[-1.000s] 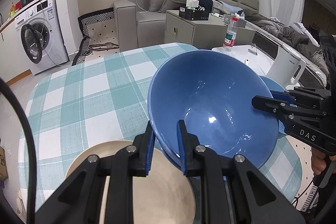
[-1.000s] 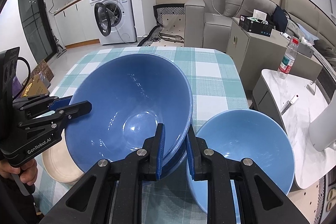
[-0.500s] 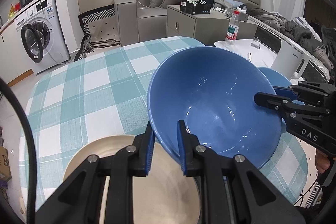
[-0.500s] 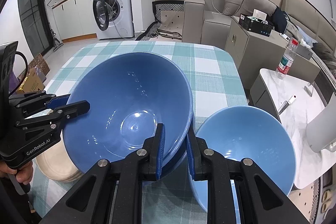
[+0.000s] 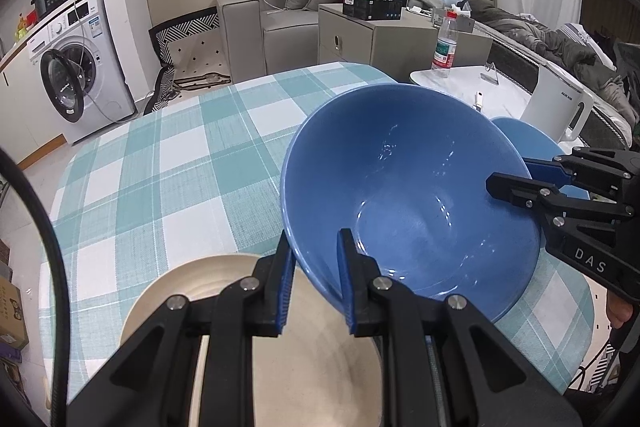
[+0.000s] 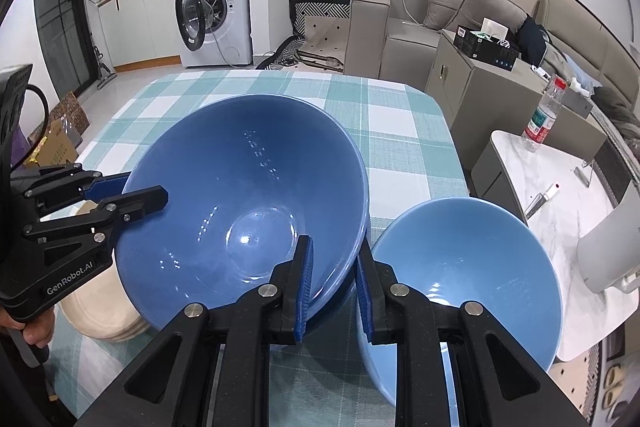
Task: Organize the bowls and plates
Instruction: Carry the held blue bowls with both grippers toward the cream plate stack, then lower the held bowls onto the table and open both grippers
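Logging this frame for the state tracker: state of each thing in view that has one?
left gripper: shut on dark blue bowl rim
right gripper: shut on the opposite rim
dark blue bowl: upright, empty, gripped on both sides
light blue bowl: upright, empty, on the table beside it
cream plates: stacked
washing machine: door open
water bottle: upright, capped

Dark blue bowl [image 6: 240,211]; lighter blue bowl [image 6: 464,267]; cream plates [image 5: 316,359]; teal-white checked tablecloth [image 5: 168,179].
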The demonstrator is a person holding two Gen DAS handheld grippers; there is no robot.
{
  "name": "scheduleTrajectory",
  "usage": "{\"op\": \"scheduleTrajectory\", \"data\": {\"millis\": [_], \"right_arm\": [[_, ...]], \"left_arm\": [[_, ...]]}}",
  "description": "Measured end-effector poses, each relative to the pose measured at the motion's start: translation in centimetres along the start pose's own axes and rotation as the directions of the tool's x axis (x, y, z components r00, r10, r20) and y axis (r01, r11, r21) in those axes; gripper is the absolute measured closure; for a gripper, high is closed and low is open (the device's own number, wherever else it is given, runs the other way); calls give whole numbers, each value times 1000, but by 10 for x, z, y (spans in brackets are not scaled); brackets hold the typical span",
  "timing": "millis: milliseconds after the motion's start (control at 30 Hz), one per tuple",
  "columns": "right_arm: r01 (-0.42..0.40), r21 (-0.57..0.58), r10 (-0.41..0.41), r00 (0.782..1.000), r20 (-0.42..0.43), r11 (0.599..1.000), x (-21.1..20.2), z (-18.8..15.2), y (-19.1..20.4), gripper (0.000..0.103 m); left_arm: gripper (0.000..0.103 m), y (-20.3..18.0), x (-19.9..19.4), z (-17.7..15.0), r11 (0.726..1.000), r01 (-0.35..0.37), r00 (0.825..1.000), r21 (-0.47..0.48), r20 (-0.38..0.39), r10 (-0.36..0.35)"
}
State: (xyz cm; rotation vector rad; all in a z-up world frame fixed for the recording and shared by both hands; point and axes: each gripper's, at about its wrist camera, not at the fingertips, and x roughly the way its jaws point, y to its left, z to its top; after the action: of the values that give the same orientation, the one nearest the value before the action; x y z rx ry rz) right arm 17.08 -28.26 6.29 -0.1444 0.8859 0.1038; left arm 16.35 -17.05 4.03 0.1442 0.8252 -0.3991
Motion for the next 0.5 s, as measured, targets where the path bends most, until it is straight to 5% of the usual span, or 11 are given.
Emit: {"op": "scheduleTrajectory", "data": {"millis": [500], "right_arm": [[9, -26, -10, 1000, -13, 1000, 2, -2, 1, 79]], "left_arm": [[80, 0, 9, -4, 1000, -4, 1000, 11, -27, 5]]}}
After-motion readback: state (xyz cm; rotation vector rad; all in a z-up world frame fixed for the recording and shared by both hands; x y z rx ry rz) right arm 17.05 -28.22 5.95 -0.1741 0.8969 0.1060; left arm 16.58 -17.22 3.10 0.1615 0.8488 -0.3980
